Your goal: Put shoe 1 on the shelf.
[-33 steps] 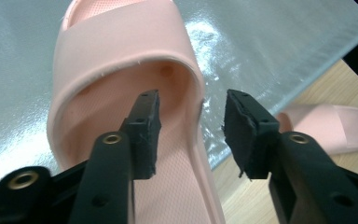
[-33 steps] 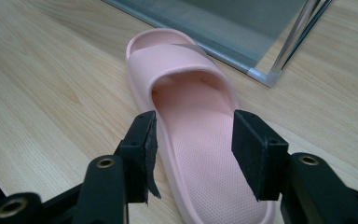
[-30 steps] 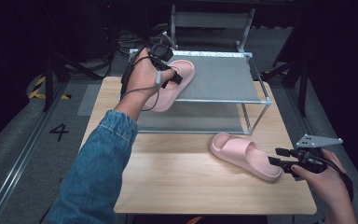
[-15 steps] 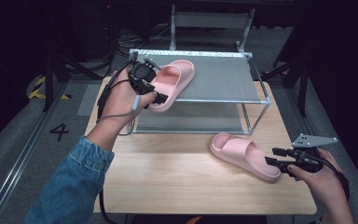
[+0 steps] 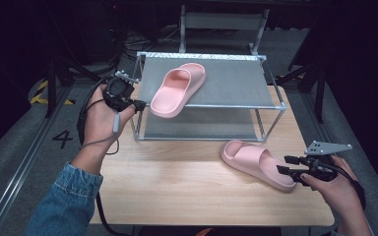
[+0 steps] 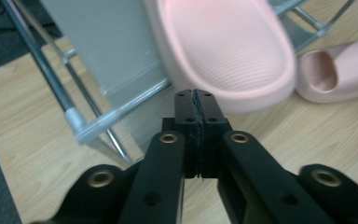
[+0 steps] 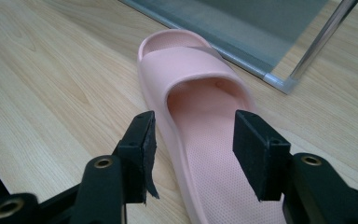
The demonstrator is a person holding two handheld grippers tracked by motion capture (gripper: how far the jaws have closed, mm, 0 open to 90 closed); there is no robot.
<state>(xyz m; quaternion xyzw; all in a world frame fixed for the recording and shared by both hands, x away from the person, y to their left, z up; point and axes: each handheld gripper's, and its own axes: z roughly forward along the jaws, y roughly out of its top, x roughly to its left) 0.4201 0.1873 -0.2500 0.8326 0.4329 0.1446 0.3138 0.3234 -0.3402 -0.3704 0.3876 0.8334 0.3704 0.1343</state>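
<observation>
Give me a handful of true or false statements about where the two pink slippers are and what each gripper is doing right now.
1. One pink slipper lies on the rack's top shelf. True.
2. The left gripper grips that slipper. False: its jaws are shut on nothing, beside the rack.
3. The second slipper lies on the table. True.
4. The right gripper is shut. False: its jaws stand open on either side of the slipper's heel end.
</observation>
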